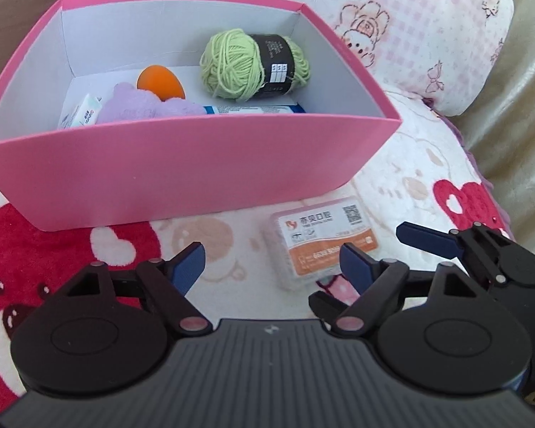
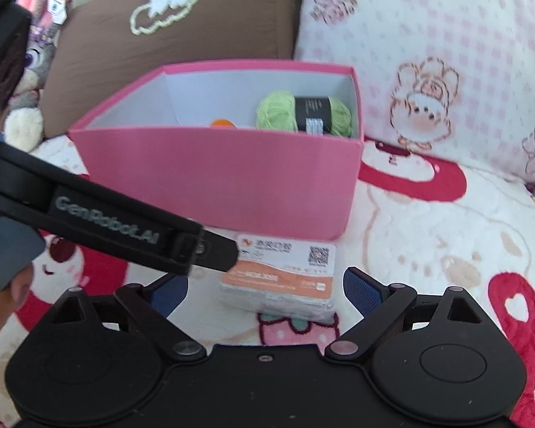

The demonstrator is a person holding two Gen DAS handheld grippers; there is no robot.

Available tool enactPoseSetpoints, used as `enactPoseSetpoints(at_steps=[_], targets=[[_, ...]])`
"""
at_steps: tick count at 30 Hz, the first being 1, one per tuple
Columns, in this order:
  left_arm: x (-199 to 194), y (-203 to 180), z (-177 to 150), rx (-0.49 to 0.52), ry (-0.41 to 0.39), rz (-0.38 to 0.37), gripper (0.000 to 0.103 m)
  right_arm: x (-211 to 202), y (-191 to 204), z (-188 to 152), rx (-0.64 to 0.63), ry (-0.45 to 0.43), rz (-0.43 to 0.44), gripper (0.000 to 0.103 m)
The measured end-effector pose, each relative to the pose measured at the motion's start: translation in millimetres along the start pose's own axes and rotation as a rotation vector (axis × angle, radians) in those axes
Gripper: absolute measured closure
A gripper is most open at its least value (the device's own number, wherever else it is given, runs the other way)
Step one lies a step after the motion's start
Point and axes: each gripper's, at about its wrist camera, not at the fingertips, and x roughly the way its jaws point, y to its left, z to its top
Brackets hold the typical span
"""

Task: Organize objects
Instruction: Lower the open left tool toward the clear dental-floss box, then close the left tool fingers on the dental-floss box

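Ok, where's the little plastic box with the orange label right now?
The plastic box lies on the blanket just in front of the pink box, between the right tool's open fingers in its view.

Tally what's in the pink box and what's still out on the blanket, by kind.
In the box:
Yarn ball, green: 1
Orange ball: 1
Purple plush: 1
Small packets or cartons (white one, blue-and-white one): 2
Out on the blanket:
Clear case with an orange label: 1
Total: 6; more may be hidden behind the box's near wall.
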Motion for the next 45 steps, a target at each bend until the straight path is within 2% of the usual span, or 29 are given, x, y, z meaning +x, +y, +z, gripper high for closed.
enactPoseSetpoints(at_steps=[2, 4, 6, 9, 14, 16, 20, 24, 29, 32, 38, 42, 45], targets=[[6.7, 1.8, -1.8, -0.016, 0.001, -0.02, 0.029, 8.2, -3.6, -1.7, 0.012, 0.015, -0.01, 0.007], [12.8, 2.8, -4.7, -0.028, -0.009, -0.013, 0.046, 15.3, -7.7, -2.9, 0.031, 0.034, -0.013, 0.007], [19.4, 2.6, -7.7, -0.012, -0.009, -0.003, 0.047, 20.2, -10.4, -3.9, 0.037, 0.046, -0.013, 0.007], [25.6, 8.6, -10.9, -0.065, 0.007, -0.071, 0.048, 25.8, -12.3, -4.2, 0.033, 0.063, -0.012, 0.007], [27.7, 4.4, -15.2, -0.059, -0.021, -0.116, 0.054, 31.6, -12.0, -3.8, 0.014, 0.057, 0.011, 0.007], [29.3, 6.5, -17.3, -0.086, -0.02, -0.166, 0.064, 33.5, -11.8, -4.9, 0.029, 0.047, 0.018, 0.008], [30.0, 5.0, -14.3, -0.069, -0.001, -0.185, 0.068, 34.2, -12.6, -7.4, 0.088, 0.046, 0.007, 0.007], [24.4, 10.3, -11.7, -0.121, 0.074, -0.228, 0.068, 30.4, -13.0, -7.0, 0.113, 0.066, 0.007, 0.006], [14.8, 2.2, -20.0, -0.132, 0.168, -0.165, 0.068, 20.3, -4.8, -11.6, 0.101, 0.109, 0.064, 0.006], [15.6, 0.1, -24.7, -0.131, 0.168, -0.136, 0.067, 15.4, -2.3, -17.6, 0.096, 0.127, 0.095, 0.006], [20.0, 3.7, -29.2, -0.177, 0.16, -0.121, 0.057, 20.6, -3.4, -23.0, 0.077, 0.157, 0.084, 0.007], [21.3, 3.8, -31.8, -0.182, 0.119, -0.135, 0.058, 20.7, -3.3, -25.4, 0.078, 0.141, 0.084, 0.008], [20.0, 0.7, -33.1, -0.149, 0.109, -0.133, 0.059, 21.8, -2.6, -27.9, 0.075, 0.139, 0.083, 0.008]])
